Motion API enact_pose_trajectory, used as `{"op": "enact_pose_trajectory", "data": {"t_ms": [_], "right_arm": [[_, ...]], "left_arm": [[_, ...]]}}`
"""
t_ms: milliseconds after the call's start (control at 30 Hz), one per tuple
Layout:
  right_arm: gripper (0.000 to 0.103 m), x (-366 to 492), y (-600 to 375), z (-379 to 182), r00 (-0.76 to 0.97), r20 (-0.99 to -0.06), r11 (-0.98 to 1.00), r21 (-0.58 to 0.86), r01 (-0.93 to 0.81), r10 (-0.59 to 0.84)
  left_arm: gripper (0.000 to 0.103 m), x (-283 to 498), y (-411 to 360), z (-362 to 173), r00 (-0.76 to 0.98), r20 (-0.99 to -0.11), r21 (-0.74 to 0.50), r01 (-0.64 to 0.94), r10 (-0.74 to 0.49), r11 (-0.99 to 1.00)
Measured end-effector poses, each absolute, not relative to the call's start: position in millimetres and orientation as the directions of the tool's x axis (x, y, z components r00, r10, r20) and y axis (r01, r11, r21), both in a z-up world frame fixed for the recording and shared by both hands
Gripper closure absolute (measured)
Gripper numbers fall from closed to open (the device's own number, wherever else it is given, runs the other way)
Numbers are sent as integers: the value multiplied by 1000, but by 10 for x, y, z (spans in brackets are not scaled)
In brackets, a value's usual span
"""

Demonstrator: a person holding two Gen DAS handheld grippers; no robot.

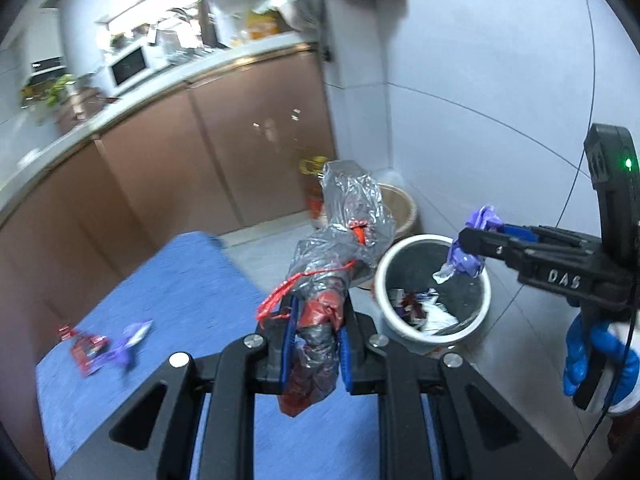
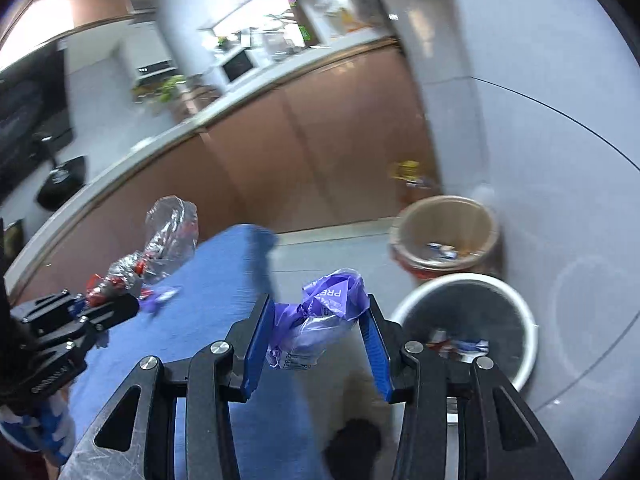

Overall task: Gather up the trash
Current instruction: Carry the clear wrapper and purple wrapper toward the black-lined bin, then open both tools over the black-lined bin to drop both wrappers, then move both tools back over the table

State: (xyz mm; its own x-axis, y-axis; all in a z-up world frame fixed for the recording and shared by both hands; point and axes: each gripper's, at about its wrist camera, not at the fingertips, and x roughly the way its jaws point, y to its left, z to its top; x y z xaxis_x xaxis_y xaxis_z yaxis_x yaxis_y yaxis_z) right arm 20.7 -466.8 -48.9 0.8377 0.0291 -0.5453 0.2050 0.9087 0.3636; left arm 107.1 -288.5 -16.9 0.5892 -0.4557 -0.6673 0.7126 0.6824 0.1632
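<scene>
Left gripper point(image 1: 316, 344): fingers clamped on a crumpled clear bag with red print and red string point(image 1: 332, 264); gripped low on the wad, so most of it stood up past the fingertips; the bag was over the near right corner of the blue-covered bench point(image 1: 168, 288), not yet over the bin.

Right gripper point(image 2: 320, 336): fingers closed partway on a purple wrapper point(image 2: 320, 312); the wrapper filled the gap and bulged above the pads, so the grip looked light but sufficient for so little weight; in the left wrist view it hung over the bin's rim.

White-rimmed bin point(image 1: 434, 280): on the floor, just off the bench's right edge; open top, already holding wrappers; judged to be the drop point, since both loads were aimed that way.

Brown bin point(image 2: 444, 232): behind the white one, against the wall; a few scraps inside; which bin was meant for which load, cannot tell.

Left on bench: red and purple wrappers point(image 1: 104, 344) near the left edge, well apart from both grippers; task judged unfinished.

Hands: blue glove point(image 1: 596, 360) on the right gripper's handle.

Next call: release purple first, being nearer; the tall bag needed carrying further right, lest it catch the rim.

Risk: the red string could snag on the fingers.
</scene>
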Motion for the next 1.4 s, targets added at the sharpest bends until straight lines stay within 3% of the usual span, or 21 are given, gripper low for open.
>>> {"op": "enact_pose_trajectory", "data": {"t_ms": [267, 567, 667, 767, 1133, 1400], "right_arm": [[62, 222, -5294, -998, 771, -629, 874, 317, 368, -96], [59, 275, -5647, -1502, 692, -708, 828, 296, 476, -145], [58, 301, -5725, -1603, 676, -722, 819, 292, 494, -150], [55, 307, -5777, -1646, 665, -730, 812, 289, 508, -156], [52, 199, -5724, -1522, 674, -722, 798, 307, 519, -160], [47, 72, -5295, -896, 750, -640, 837, 308, 452, -169]], "left_arm": [[86, 1331, -3834, -646, 445, -748, 81, 798, -492, 597], [84, 1545, -4771, -1250, 268, -832, -31, 851, -486, 524], [80, 1635, -4956, -1369, 231, -842, -69, 849, -487, 523], [66, 1731, -5037, -1416, 216, -840, -105, 836, -498, 538], [63, 1751, -4731, -1172, 255, -804, -141, 796, -538, 588], [63, 1554, -3918, -410, 446, -655, -107, 744, -610, 660]]}}
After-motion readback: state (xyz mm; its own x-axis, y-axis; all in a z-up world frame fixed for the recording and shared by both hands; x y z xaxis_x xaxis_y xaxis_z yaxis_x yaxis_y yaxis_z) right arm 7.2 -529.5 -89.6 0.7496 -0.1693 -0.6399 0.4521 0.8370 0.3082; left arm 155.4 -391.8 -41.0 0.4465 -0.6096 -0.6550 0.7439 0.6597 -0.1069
